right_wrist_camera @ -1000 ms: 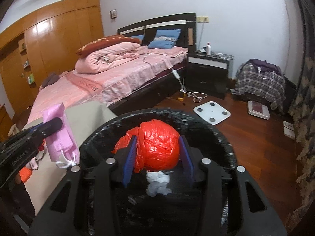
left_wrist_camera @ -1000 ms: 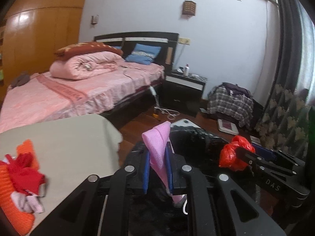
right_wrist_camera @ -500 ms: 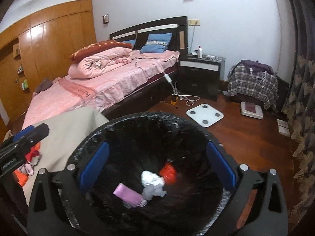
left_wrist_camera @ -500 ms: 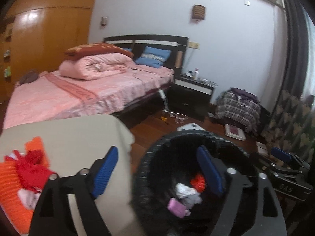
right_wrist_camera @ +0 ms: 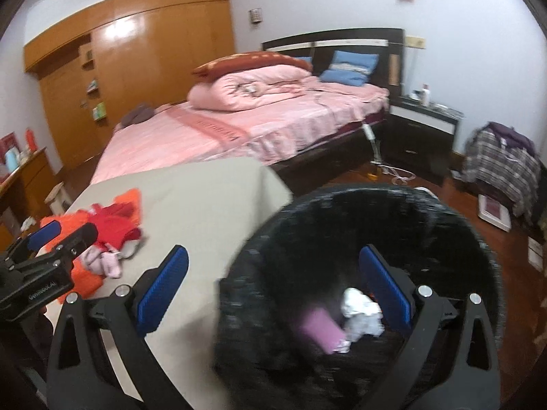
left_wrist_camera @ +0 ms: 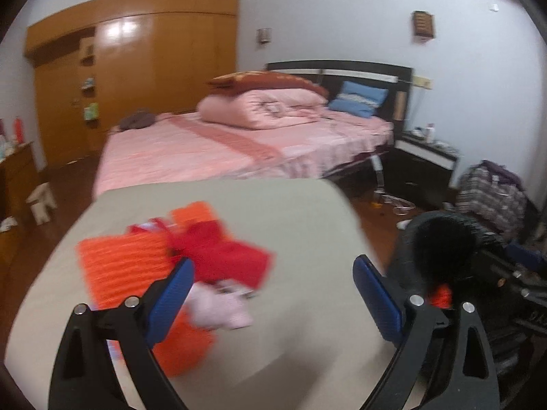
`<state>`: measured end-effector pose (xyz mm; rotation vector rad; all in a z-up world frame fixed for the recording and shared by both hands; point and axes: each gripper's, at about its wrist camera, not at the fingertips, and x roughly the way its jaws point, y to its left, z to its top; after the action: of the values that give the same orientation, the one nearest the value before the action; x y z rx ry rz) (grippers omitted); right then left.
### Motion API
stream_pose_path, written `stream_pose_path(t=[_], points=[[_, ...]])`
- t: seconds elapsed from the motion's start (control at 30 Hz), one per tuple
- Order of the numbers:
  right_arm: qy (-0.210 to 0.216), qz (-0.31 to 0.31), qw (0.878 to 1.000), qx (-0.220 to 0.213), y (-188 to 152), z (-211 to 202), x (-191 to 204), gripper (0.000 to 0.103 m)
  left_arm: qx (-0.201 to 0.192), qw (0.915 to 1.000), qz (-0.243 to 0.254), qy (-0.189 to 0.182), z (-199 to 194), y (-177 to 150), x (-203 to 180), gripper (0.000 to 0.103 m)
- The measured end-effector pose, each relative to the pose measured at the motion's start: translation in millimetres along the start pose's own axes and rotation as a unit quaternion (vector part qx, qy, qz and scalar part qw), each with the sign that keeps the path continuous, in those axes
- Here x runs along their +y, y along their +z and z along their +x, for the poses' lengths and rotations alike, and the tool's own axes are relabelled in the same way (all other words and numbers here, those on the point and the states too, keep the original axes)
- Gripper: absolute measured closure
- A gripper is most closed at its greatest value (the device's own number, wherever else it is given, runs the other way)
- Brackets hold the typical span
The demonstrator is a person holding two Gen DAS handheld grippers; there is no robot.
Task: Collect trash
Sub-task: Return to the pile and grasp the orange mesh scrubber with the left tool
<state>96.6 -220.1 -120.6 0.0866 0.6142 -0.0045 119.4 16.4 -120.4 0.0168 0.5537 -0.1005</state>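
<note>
Nearest the cameras, both grippers stand with jaws spread wide and nothing between them. The left gripper (left_wrist_camera: 273, 290) hangs over the beige counter (left_wrist_camera: 307, 212), its left pad at the edge of the remaining trash: a heap of orange mesh (left_wrist_camera: 119, 266), a red scrap (left_wrist_camera: 225, 256) and a pale pink wad (left_wrist_camera: 218, 311) lying together on the counter's left half. The heap sits just ahead and to the left of this gripper's midline, so a grasp would seem to need a small shift leftward and down; the pink wad is the closest piece. The heap sprawls with no clear long axis, and blur hides its finer layout.

The right gripper (right_wrist_camera: 273, 287) straddles the near rim of the black-lined bin (right_wrist_camera: 444, 225), which stands just beside the counter's right edge. Inside lie a pink piece (right_wrist_camera: 319, 329) and a white crumpled wad (right_wrist_camera: 360, 311). From here the heap is well off to the left, with the left gripper between, so the left is plainly nearer and better placed.

Nothing on the counter blocks the way to the heap. Farther off are a bed with pink covers (left_wrist_camera: 239, 150), a dark nightstand (right_wrist_camera: 424, 133) and a wooden wardrobe (left_wrist_camera: 136, 78).
</note>
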Motion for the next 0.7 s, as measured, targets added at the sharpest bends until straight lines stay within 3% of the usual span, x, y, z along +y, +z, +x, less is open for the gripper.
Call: stream_pose_path(t=[0.17, 0.3, 0.53, 0.7], points=[[0.028, -0.026, 0.999, -0.001, 0.7, 9.1, 35.7, 0.006, 0.007, 0.9975, -0.014, 0.068, -7.6, -19.1, 49.6, 0.011], [0.044, -0.040, 0.998, 0.002, -1.2, 16.6, 55.7, 0.006, 0.021, 0.9945, -0.032, 0.097, -7.0, -31.6, 78.0, 0.013], [0.053, -0.070, 0.996, 0.013, -7.9, 28.7, 84.9, 0.006, 0.045, 0.9929, -0.062, 0.091, 4.0, -45.2, 97.9, 0.018], [0.054, -0.079, 0.995, 0.021, -12.1, 32.3, 91.9, 0.006, 0.061, 0.9931, -0.069, 0.073, 13.0, -52.7, 100.6, 0.029]])
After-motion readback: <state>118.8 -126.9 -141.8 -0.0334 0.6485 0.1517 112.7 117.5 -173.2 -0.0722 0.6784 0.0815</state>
